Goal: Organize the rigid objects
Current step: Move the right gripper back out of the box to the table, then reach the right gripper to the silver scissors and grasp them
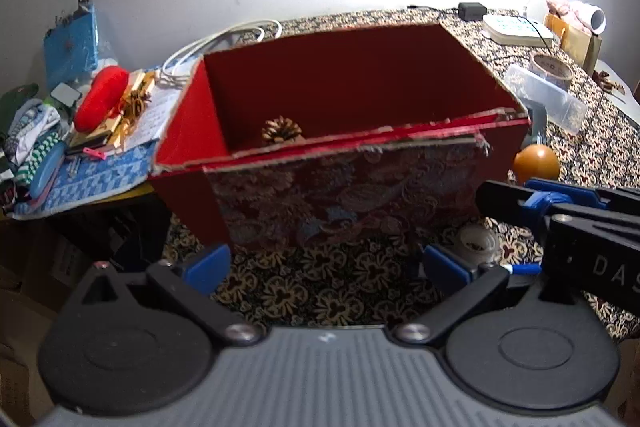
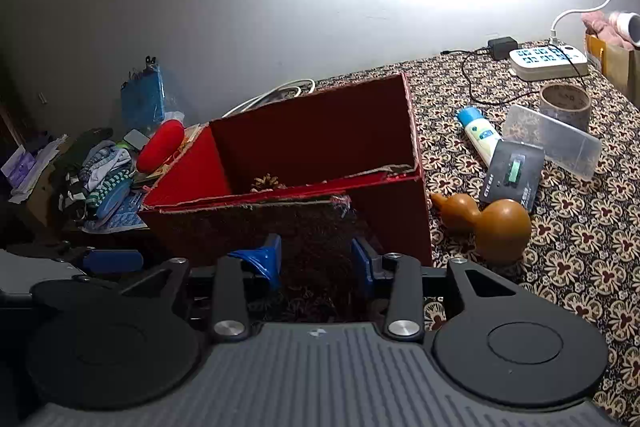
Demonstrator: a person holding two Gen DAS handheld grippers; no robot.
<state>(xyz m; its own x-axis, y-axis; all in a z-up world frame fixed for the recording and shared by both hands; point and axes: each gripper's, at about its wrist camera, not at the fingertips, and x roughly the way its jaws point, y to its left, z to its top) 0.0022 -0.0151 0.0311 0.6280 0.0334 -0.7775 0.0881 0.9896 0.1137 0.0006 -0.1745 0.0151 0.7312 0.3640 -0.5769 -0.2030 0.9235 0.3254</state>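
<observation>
A red open box with a patterned front stands on the patterned tablecloth; it also shows in the right wrist view. A pine cone lies inside it, also seen in the right wrist view. My left gripper is open and empty, just in front of the box. My right gripper is open and empty, close to the box's front wall. A brown gourd lies right of the box. A small tape roll sits by my left gripper's right finger.
Right of the box lie a black card package, a white tube, a clear plastic case, a brown tape roll and a power strip. A cluttered side table with a red case stands left.
</observation>
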